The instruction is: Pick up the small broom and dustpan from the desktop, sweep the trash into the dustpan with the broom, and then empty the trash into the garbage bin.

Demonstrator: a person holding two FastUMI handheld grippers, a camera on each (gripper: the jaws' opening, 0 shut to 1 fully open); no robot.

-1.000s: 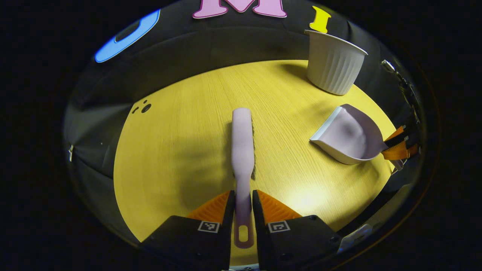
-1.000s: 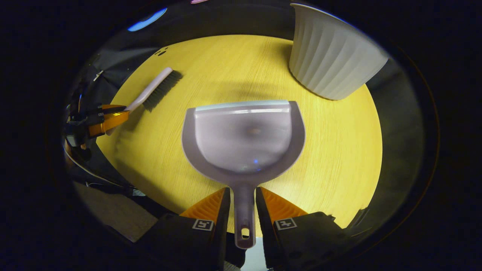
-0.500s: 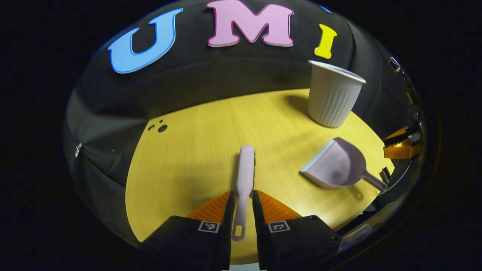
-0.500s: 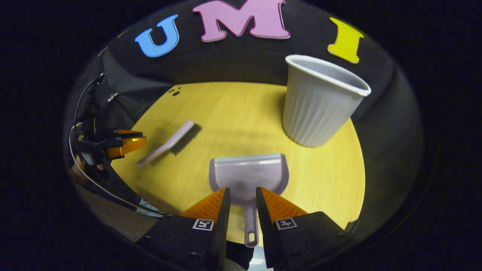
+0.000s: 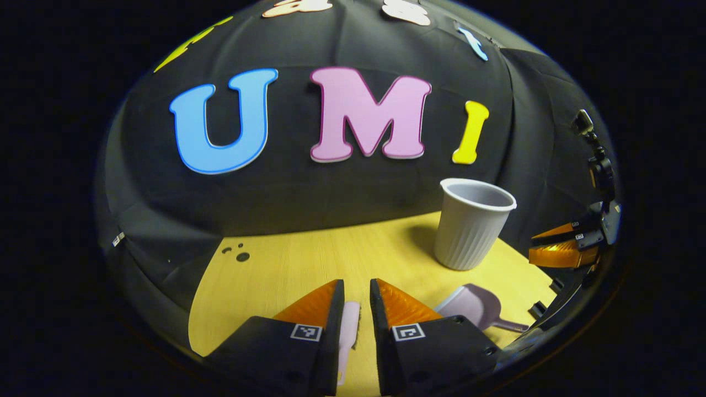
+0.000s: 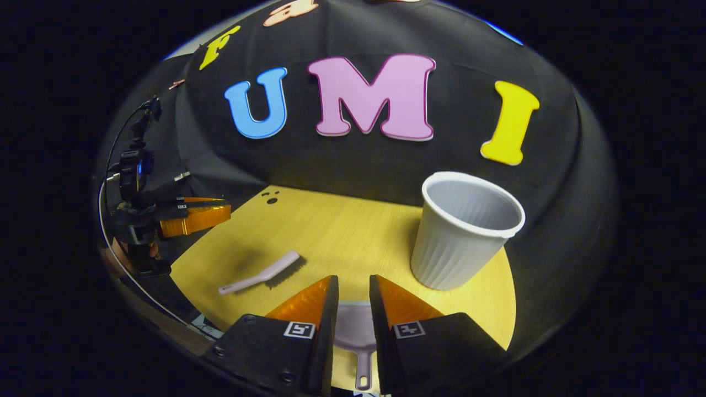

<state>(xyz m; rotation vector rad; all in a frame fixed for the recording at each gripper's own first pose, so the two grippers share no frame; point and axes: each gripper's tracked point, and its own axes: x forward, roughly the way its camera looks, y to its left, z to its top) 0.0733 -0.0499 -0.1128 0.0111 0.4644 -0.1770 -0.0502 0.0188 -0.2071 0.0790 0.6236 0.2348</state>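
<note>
Broom point(image 6: 259, 278): lying flat on the desktop point(image 6: 342, 237), below and ahead of the left gripper point(image 5: 353, 298), between its parted fingers without touching them.
Dustpan point(image 5: 471, 310): resting on the desktop under the right gripper point(image 6: 353, 295), likewise ungripped between its spread fingers.
Garbage bin point(image 6: 460, 231): standing upright, ahead-right of both grippers.
Progress: no trash is showing on the desktop; judging by this, either sweeping is finished or nothing is lifted yet.

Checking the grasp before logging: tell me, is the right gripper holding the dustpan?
No: in the left gripper view the right gripper hangs in the air, apart from the dustpan lying on the table.
</note>
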